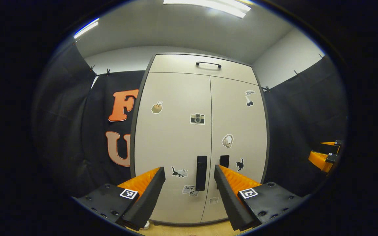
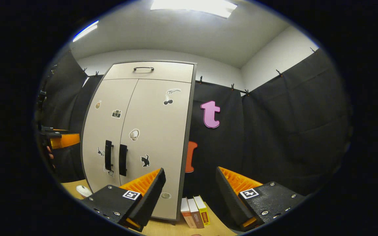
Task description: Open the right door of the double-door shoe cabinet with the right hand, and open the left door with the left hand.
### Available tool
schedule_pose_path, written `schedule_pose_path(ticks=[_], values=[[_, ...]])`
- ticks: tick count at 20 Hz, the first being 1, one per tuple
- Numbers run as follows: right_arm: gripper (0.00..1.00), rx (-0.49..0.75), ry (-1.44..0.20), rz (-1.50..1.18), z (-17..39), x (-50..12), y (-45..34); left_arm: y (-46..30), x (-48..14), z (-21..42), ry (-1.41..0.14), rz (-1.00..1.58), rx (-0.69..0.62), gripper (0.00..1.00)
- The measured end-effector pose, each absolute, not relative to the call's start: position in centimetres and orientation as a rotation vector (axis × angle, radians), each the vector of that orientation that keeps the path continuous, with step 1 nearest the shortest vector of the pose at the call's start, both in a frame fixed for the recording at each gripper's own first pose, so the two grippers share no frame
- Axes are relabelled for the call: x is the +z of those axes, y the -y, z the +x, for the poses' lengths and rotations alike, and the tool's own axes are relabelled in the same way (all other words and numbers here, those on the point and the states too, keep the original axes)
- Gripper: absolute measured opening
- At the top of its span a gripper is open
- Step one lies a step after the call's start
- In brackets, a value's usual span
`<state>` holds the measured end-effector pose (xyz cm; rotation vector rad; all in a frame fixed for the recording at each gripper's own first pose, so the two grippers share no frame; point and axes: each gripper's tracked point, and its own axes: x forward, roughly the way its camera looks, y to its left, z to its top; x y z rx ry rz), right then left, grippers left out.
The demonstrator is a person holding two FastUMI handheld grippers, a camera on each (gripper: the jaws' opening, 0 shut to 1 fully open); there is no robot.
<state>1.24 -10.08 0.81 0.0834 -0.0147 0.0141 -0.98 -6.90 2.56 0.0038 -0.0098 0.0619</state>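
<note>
The beige double-door shoe cabinet (image 1: 176, 137) stands straight ahead with both doors closed. Stickers dot the doors. Two black vertical handles sit side by side near the middle seam: the left door handle (image 1: 201, 172) and the right door handle (image 1: 224, 161). My left gripper (image 1: 189, 178) is open, a short way in front of the cabinet, with the left handle showing between its fingers. In the right gripper view the cabinet (image 2: 149, 131) stands to the left, with its handles (image 2: 115, 159) visible. My right gripper (image 2: 190, 183) is open and empty, off the cabinet's right edge.
A top flap with a black handle (image 1: 208, 64) caps the cabinet. Several books (image 2: 194, 207) stand on the wooden floor by the cabinet's right side. A small white object (image 2: 83, 190) lies at its left foot. Black cloth walls close in on both sides.
</note>
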Motion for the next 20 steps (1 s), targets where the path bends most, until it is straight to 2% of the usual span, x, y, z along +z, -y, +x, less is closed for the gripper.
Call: schedule_pose_path(ticks=[9,20], values=[[0.94,0.042,-0.010,0.115,2.3,-0.5,9.9,6.7,2.9,-1.1,0.012,0.027,0.094,0.96],[0.94,0.098,-0.028,0.122,4.5,-1.2,6.1,4.7,2.6,-1.3,0.009,0.028,0.115,0.96]])
